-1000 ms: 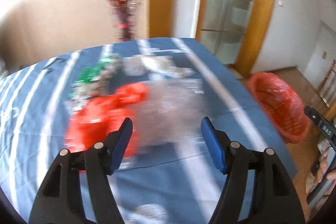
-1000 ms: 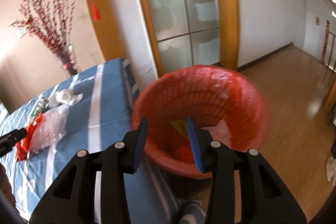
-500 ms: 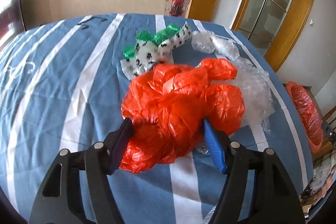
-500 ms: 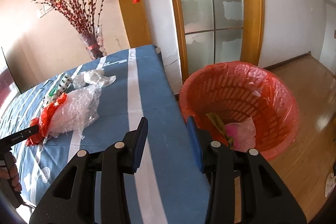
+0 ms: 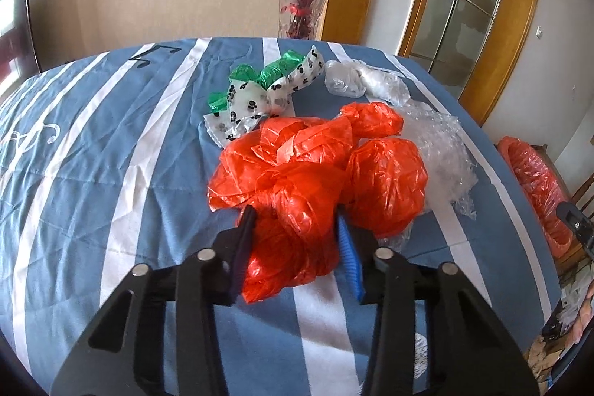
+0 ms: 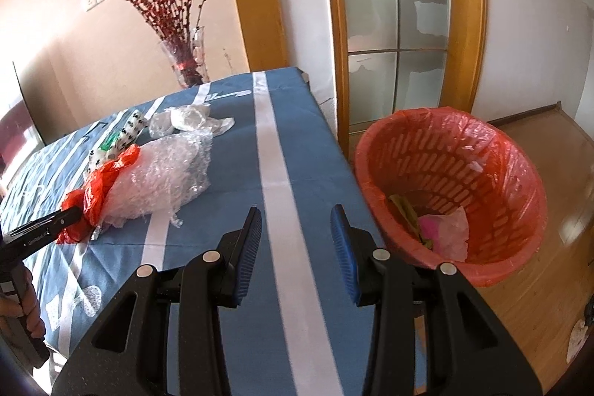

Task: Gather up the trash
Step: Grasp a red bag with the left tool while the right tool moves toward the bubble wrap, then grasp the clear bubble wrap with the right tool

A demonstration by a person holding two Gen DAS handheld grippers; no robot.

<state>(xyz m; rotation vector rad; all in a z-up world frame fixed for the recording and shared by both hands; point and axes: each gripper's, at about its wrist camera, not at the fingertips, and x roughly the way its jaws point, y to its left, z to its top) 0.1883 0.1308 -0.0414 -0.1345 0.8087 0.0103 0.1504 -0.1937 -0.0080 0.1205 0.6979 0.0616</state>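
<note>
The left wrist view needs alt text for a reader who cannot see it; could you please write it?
The left gripper is closing on a crumpled red plastic bag on a blue-and-white striped tablecloth. Beyond lie bubble wrap and a green, paw-print wrapper.

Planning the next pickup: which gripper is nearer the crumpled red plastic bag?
Left. The left gripper is closing its jaws around the red plastic bag. The right gripper hangs empty over bare tablecloth, well off to the bag's side.

The red bag (image 5: 297, 180) hides part of the bubble wrap (image 5: 441, 151); the basket (image 5: 534, 188) is cut off.
</note>
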